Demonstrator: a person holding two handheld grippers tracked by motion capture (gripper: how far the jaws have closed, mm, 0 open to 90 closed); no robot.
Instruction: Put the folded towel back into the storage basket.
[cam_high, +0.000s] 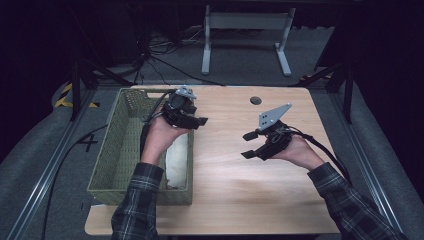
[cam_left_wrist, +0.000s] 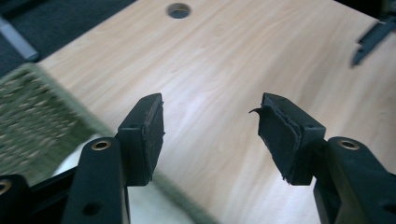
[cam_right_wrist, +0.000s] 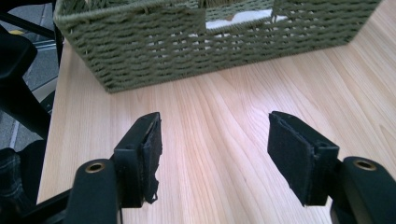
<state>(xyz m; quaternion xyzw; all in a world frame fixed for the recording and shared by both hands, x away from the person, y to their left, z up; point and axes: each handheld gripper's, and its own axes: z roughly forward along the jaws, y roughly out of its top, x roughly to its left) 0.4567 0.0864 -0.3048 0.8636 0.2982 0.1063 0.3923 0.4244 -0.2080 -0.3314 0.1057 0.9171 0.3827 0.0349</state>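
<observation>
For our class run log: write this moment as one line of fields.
left gripper: open, empty, at basket rim | right gripper: open, empty, above table | white cloth: in basket

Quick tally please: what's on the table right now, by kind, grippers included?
Woven green basket: 1
White cloth-like item lying in the basket: 1
Hand-held grippers: 2, the left gripper over the basket's right rim and the right gripper above the bare table, both with jaws apart and nothing between them
Total: 4
</observation>
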